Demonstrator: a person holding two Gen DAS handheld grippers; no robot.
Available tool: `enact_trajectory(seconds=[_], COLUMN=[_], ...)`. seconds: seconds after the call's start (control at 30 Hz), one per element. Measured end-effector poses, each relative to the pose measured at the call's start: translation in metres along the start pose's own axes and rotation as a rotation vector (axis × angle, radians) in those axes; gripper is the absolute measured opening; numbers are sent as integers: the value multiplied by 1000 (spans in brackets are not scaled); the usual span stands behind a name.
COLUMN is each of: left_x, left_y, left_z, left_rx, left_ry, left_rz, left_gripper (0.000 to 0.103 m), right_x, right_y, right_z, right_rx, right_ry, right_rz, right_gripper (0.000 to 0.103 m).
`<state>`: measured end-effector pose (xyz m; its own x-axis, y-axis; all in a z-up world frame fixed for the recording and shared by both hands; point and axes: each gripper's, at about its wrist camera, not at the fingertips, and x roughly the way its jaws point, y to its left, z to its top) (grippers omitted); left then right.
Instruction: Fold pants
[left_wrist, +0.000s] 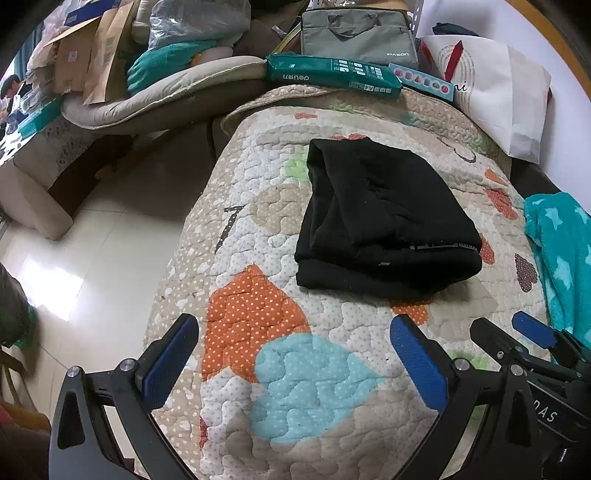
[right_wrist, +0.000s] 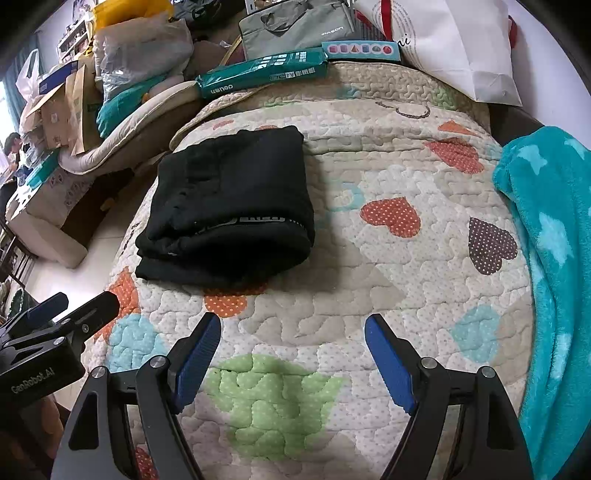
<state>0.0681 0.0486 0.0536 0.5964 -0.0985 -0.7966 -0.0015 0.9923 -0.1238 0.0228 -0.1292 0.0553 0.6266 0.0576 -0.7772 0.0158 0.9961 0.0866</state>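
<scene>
The black pants (left_wrist: 384, 218) lie folded into a compact stack on the quilted patchwork cover (left_wrist: 295, 369). They also show in the right wrist view (right_wrist: 229, 210), left of centre. My left gripper (left_wrist: 291, 332) is open and empty, hovering over the quilt short of the pants. My right gripper (right_wrist: 291, 332) is open and empty too, to the right of the left one and nearer than the pants. The right gripper's fingers (left_wrist: 532, 328) show at the lower right of the left wrist view. The left gripper's body (right_wrist: 48, 332) shows at the lower left of the right wrist view.
A teal star blanket (right_wrist: 546, 258) lies along the quilt's right side. A green paper pack (left_wrist: 332, 75), a grey laptop bag (left_wrist: 358, 33) and a white paper bag (left_wrist: 498, 88) crowd the far end. Tiled floor (left_wrist: 85, 266) and a cluttered couch (left_wrist: 110, 110) lie to the left.
</scene>
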Motion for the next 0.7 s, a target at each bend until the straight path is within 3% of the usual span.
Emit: enact_trajectory(seconds=[0.7], left_x=[4], left_y=[1], left_z=[-1], left_rx=[-10], left_ry=[19], left_rz=[-10], left_gripper=[103], right_x=[3], right_y=[-2], right_z=[0], right_rx=[5], right_ry=[11], right_rz=[-13], right_gripper=[85])
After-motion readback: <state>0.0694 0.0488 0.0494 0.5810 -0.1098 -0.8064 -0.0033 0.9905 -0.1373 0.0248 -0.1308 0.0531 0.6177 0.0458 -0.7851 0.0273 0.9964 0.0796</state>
